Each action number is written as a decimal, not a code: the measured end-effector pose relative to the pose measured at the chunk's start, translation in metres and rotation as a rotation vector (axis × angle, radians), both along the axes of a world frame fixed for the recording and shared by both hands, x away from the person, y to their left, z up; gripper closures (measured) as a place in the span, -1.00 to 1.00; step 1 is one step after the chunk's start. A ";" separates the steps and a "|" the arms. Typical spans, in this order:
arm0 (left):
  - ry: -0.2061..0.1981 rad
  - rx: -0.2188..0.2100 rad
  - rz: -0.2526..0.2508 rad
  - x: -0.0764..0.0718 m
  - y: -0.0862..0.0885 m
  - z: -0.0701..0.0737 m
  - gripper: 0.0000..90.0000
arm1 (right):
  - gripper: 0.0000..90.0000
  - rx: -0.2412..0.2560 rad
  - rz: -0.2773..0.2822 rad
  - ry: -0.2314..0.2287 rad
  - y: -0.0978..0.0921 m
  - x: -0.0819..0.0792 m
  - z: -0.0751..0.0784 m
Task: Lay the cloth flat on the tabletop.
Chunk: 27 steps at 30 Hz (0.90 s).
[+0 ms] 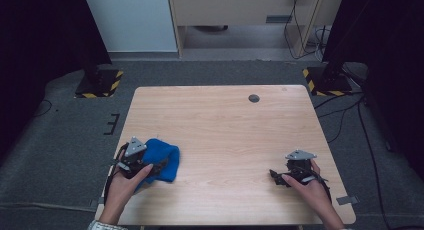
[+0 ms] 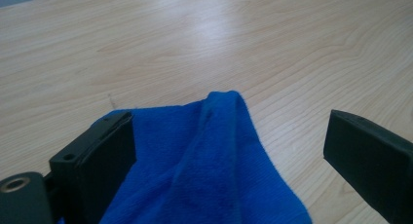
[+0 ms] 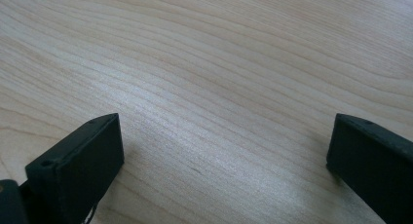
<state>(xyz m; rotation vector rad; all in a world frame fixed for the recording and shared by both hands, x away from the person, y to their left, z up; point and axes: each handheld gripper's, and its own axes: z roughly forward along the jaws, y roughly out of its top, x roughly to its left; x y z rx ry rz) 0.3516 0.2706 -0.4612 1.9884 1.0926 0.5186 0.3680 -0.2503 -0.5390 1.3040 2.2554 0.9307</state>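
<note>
Blue terry fabric sits bunched at the near left part of the table (image 1: 225, 120), and that is where the action is. The blue cloth (image 1: 162, 159) lies in a soft heap on the pale wood, and the left gripper (image 1: 145, 166) is right on top of its near edge, held by the person's left hand (image 1: 125, 182). In the left gripper view the cloth (image 2: 204, 170) rises in a folded ridge between the two black jaws, which stand wide apart; one jaw touches the fabric at the side, the other is clear of it with bare wood between. So the left gripper is spread, nothing pinched.

Over on the other side, the right gripper (image 1: 278, 176) rests low at the near right part of the table, well apart from the cloth, with the right hand (image 1: 312, 187) wrapped around it. The right gripper view shows its jaws spread wide too, only wood grain between them, nothing grasped.

Farther back on the tabletop, near the far edge, a small dark round cap (image 1: 254, 98) is set into the wood.
</note>
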 end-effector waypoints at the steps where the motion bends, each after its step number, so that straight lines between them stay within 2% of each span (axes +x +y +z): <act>1: 0.011 0.029 0.007 0.002 0.004 -0.006 -0.92 | -1.00 0.001 0.001 0.000 0.000 0.000 0.000; 2: 0.011 0.029 0.007 0.002 0.004 -0.006 -0.92 | -1.00 0.000 0.000 0.000 0.000 0.000 0.000; 3: 0.033 0.042 0.012 0.006 0.007 -0.014 -0.92 | -1.00 0.000 0.000 0.000 0.000 0.000 0.000; 6: 0.066 0.062 0.013 0.009 0.010 -0.026 -0.92 | -1.00 -0.001 0.001 -0.001 0.000 0.000 0.000; 7: 0.066 0.062 0.013 0.009 0.010 -0.026 -0.92 | -1.00 0.000 0.000 0.000 0.000 0.000 0.000; 8: 0.083 0.075 0.016 0.012 0.011 -0.032 -0.92 | -1.00 0.001 0.000 0.000 0.000 0.000 0.000; 10: 0.088 0.075 0.017 0.013 0.012 -0.035 -0.92 | -1.00 -0.001 0.001 0.000 0.000 0.000 0.000; 11: 0.112 0.083 0.016 0.015 0.012 -0.043 -0.92 | -1.00 -0.001 0.002 -0.001 0.000 0.000 0.000; 14: 0.142 0.111 0.006 0.018 0.012 -0.053 -0.91 | -1.00 0.000 0.001 0.002 0.000 0.000 0.000; 16: 0.170 0.105 0.004 0.021 0.012 -0.061 -0.88 | -1.00 0.000 -0.001 0.002 0.000 0.000 0.000; 18: 0.176 0.110 0.002 0.022 0.012 -0.064 -0.87 | -1.00 0.000 0.001 0.002 0.000 0.000 0.000; 21: 0.164 0.118 0.013 0.022 0.012 -0.064 -0.79 | -1.00 -0.001 0.000 0.001 0.000 0.000 0.000; 22: 0.153 0.130 0.021 0.021 0.012 -0.063 -0.61 | -1.00 0.000 0.000 0.003 0.000 0.000 0.000; 25: 0.143 0.130 0.027 0.021 0.014 -0.062 -0.49 | -1.00 0.000 -0.001 0.001 0.000 0.000 0.000; 27: 0.141 0.114 0.022 0.021 0.016 -0.061 -0.19 | -1.00 -0.001 0.000 0.000 0.000 0.000 0.000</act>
